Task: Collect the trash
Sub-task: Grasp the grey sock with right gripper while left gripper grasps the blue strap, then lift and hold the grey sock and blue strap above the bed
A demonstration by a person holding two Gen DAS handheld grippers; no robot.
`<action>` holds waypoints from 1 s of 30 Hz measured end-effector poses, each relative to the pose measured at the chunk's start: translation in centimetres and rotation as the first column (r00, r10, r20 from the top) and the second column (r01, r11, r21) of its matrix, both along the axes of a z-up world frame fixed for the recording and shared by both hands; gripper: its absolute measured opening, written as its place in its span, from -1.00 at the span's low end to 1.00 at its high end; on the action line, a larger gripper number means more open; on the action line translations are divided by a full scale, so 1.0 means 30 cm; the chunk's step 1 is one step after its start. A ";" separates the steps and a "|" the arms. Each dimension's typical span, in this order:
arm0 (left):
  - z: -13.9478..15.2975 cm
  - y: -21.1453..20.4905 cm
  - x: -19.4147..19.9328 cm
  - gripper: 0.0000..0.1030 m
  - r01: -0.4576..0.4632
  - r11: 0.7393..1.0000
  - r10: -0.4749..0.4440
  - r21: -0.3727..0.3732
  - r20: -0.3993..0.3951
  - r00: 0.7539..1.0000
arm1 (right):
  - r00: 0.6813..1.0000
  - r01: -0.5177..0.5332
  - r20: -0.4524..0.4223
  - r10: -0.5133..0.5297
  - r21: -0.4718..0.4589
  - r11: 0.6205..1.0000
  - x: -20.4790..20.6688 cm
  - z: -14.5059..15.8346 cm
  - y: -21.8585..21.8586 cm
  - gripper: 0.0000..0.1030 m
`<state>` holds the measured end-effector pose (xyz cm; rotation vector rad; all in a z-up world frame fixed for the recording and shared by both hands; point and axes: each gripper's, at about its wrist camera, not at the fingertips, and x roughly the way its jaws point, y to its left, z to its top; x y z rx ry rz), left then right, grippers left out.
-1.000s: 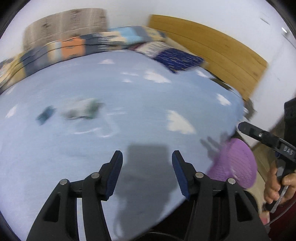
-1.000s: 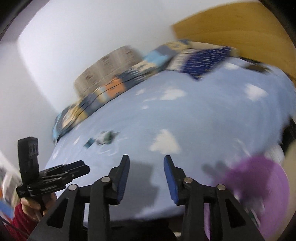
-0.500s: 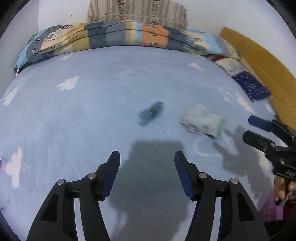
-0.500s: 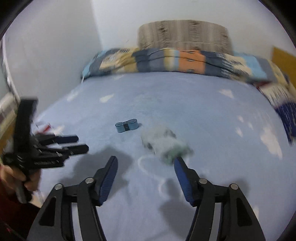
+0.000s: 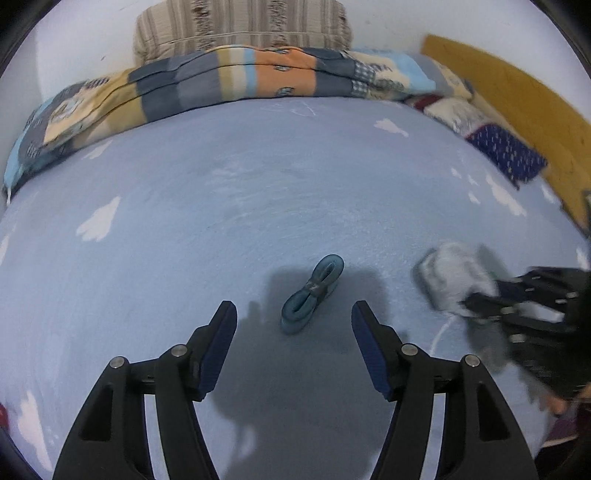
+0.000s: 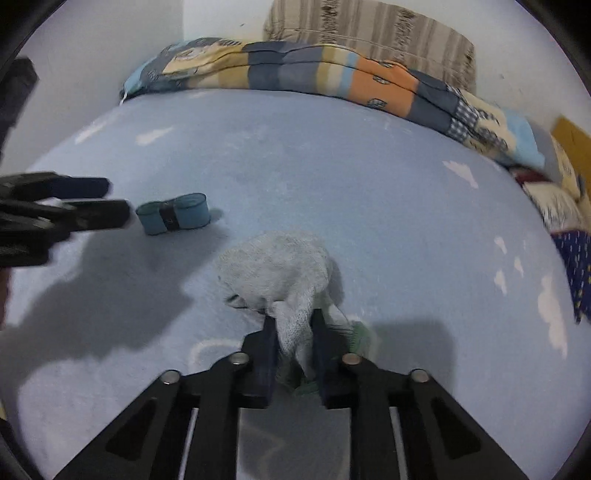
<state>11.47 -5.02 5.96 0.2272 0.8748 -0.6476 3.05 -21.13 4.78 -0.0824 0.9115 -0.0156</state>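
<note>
Trash count: two pieces lie on the bed, one grey crumpled cloth [image 6: 275,269] and one blue folded band [image 5: 312,291].
Cloth: it sits on the light blue sheet [image 6: 369,206], nearest the right-wrist camera, with one tail of it drawn back between the two fingers.
Right gripper [image 6: 293,325]: its jaws are closing and the dark pads already pinch the cloth's tail on both sides; the bulk of the cloth bulges out beyond the fingertips [image 6: 269,325]. Something green and white shows under the fingers, perhaps another scrap, but blur hides what it is.
Band: a looped blue strip with a dark wrap at its middle, flat on the sheet, well left of the cloth in the right-wrist view.
Left gripper [image 5: 293,315]: its jaws are opening and stand about half apart, holding nothing; the near end of the band lies between and just beyond the two fingertips [image 5: 227,314], touching neither.
Gripper count: two, each with two blue-padded fingers, side by side over the sheet.
Bedding: one patchwork quilt [image 5: 221,81] folded along the far edge, one striped pillow [image 5: 240,22] against the white wall behind it.
Headboard [image 5: 517,99]: wooden, along the right side.
</note>
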 end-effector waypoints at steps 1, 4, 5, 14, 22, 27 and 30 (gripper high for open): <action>-0.008 -0.014 0.006 0.23 0.012 1.000 -0.012 0.013 0.003 1.000 | 1.000 0.017 0.005 -0.017 0.020 1.000 -0.017 0.011 -0.009 -0.73; -0.042 -0.059 0.028 -0.08 0.020 0.998 -0.020 0.052 -0.001 1.000 | 0.997 0.075 0.004 -0.075 0.103 0.992 -0.067 0.044 -0.037 -0.74; -0.052 -0.068 0.037 -0.20 0.021 0.998 -0.021 0.057 -0.012 1.000 | 0.996 0.089 0.002 -0.090 0.118 0.989 -0.078 0.048 -0.039 -0.73; -0.078 -0.043 0.001 -0.72 -0.034 0.999 0.037 0.035 -0.079 0.996 | 0.986 0.162 -0.067 -0.151 0.203 0.966 -0.165 0.041 -0.021 -0.72; 0.008 0.073 -0.149 -0.72 -0.060 0.997 0.055 -0.046 -0.119 0.991 | 0.983 0.181 -0.073 -0.171 0.155 0.971 -0.262 0.053 0.012 -0.73; 0.098 0.130 -0.272 -0.72 -0.064 0.994 0.056 -0.088 -0.091 0.994 | 0.980 0.197 -0.040 -0.193 0.172 0.965 -0.354 0.092 0.029 -0.73; 0.149 0.155 -0.372 -0.72 -0.068 0.993 0.063 -0.101 -0.048 0.997 | 0.976 0.215 -0.005 -0.218 0.197 0.956 -0.414 0.127 0.028 -0.73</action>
